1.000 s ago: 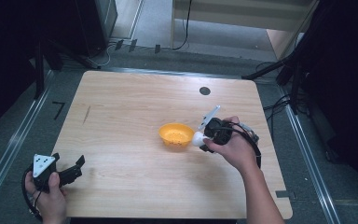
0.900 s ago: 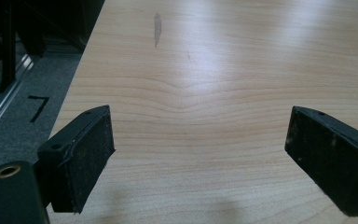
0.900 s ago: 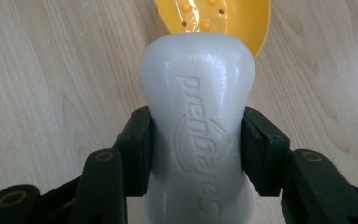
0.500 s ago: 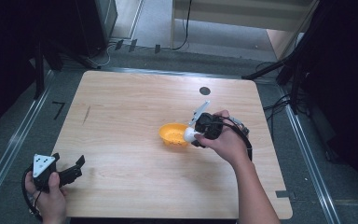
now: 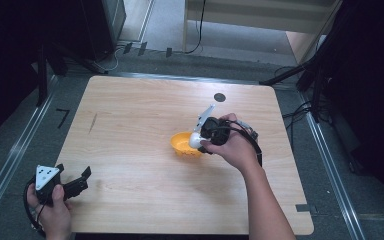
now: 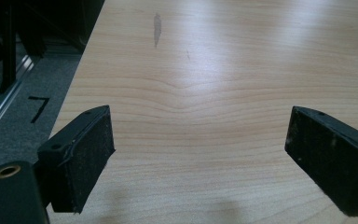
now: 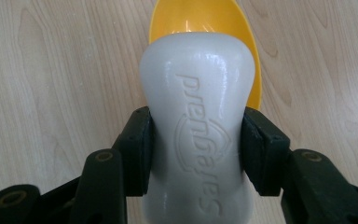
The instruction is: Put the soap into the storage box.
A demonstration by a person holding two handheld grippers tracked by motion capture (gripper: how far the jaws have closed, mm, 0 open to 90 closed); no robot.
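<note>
The right gripper [image 5: 198, 140] is clamped on a white bottle [image 7: 196, 135], one black jaw pressing each side at the narrowed waist. In the right gripper view the bottle lies lengthwise between the jaws, raised lettering along its face, its far end over an orange bowl [image 7: 205, 21] whose rim shows beyond it and down its right side. Whether the bottle touches the bowl cannot be told. From the high view the bowl [image 5: 184, 144] sits on the tabletop [image 5: 130, 125] a little right of centre, and the bottle [image 5: 196, 140] is at its right rim, just beside the hand that holds the gripper. That forearm comes in from the bottom edge and angles up to the left, with a cable looping over the wrist. A small dark round mark [image 5: 220, 97] lies on the tabletop beyond the bowl, well apart from it. The left gripper [image 5: 77, 181] rests at the near left corner of the tabletop, held in the other hand, a grey three-cornered plate on top. Its jaws stand wide apart with nothing between them; the left gripper view [image 6: 200, 154] shows bare wood grain between the two black pads, a faint dark smudge farther up the board, and grey floor with a black corner mark off the left edge.
</note>
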